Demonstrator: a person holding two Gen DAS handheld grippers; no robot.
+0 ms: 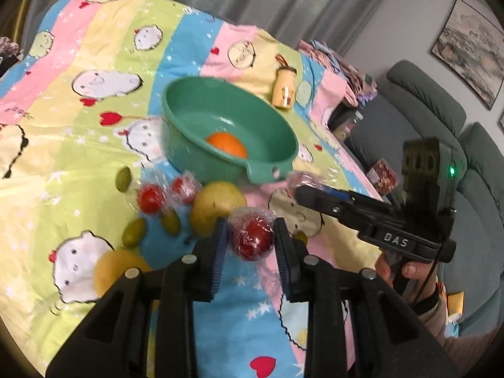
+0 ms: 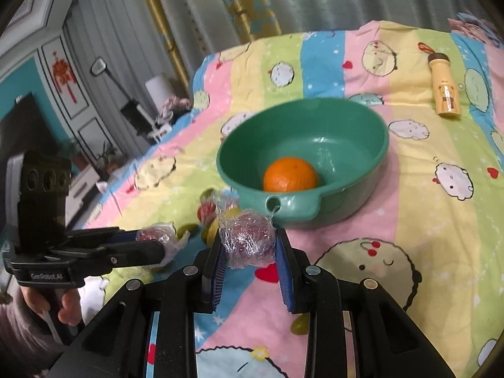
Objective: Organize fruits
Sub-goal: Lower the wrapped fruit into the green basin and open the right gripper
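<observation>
A plastic-wrapped red fruit (image 1: 252, 236) is sitting clamped in the left gripper (image 1: 250, 236) just short of the green basin (image 1: 195, 94) holding an orange (image 1: 226, 145), while the right gripper (image 2: 249, 241) is grasping another wrapped fruit (image 2: 247, 236) above the cartoon-print cloth (image 2: 425, 220).

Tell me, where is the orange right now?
The orange sits alone inside the green bowl, near the lip with the hole, in the middle of both views, just beyond the two tools' wrapped red fruits.

The green bowl (image 2: 302, 157) is open on top, with just one orange (image 2: 289, 174) inside. Small fruits (image 1: 163, 208) crowd the bed (image 1: 94, 145) beside it. The yellow bottle (image 2: 444, 89) lies far behind.
</observation>
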